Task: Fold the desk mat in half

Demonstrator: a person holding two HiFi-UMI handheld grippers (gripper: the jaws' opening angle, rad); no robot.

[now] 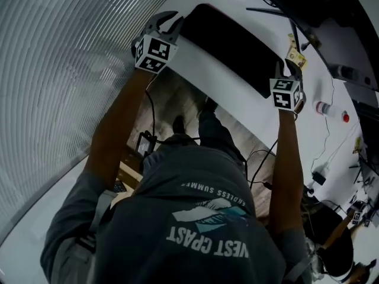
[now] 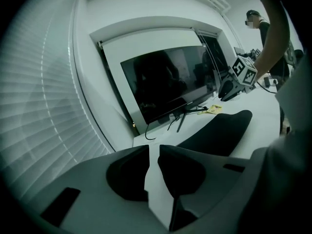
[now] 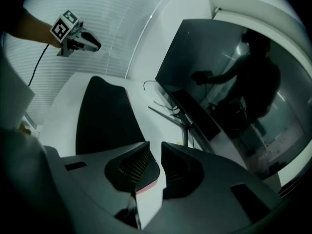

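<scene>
**Both grippers held the mat's near edge**

I saw my left gripper and my right gripper out over the white desk. One was at each end of the black mat. Both were clenched on the mat.

In the left gripper view, a pale strip of the mat sat pinched between the jaws, which stood nearly together. The right gripper view showed the same, and there the strip had a pink rim at the top.

The mat's near edge was up off the desk between the two grippers. The rest of it sloped down and lay on the desk in front of the monitor. Its black side faced up.

A yellow note lay just beside the right gripper. A small bottle with a red cap sat further right on the desk. White blinds filled the wall on the left.
</scene>
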